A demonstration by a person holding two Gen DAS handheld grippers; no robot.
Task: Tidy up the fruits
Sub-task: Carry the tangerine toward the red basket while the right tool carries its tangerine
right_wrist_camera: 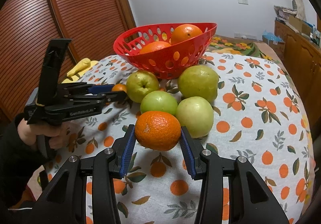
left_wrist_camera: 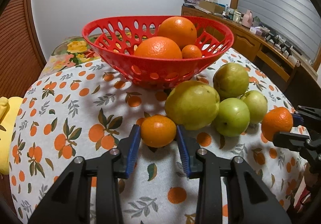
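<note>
My left tongs [left_wrist_camera: 158, 133] are clenched on a small mandarin [left_wrist_camera: 158, 131], the blue ribbed pads pressing its two sides. It sits flattened, its short stem axis pointing up and its wider girth running across from pad to pad, low over the cloth toward the near edge of the bench [left_wrist_camera: 112, 101]. My right tongs [right_wrist_camera: 157, 139] grasp a bigger mandarin [right_wrist_camera: 157, 130] the same way; its rind is pebbled and carries a pale scuff on the front face.

Between the two mandarins lies a cluster of four green fruits [left_wrist_camera: 192, 104], smooth and waxy, the two farther ones lumpier and yellower, all touching one another. Behind them, toward the far edge, stands the red basket [left_wrist_camera: 112, 51], glossy plastic, punched with oval holes, its rim dipping and rising.

The left view looks into the basket and shows two big oranges [left_wrist_camera: 158, 48] and one small one beside them; the right view shows only the two big ones over the rim. The right view alone shows my left hand [right_wrist_camera: 30, 131] on its black handle and the dimpled end of one green fruit. The cloth is matte, printed with oranges and leaves. A yellow cloth [left_wrist_camera: 6, 127] lies at the left edge.
</note>
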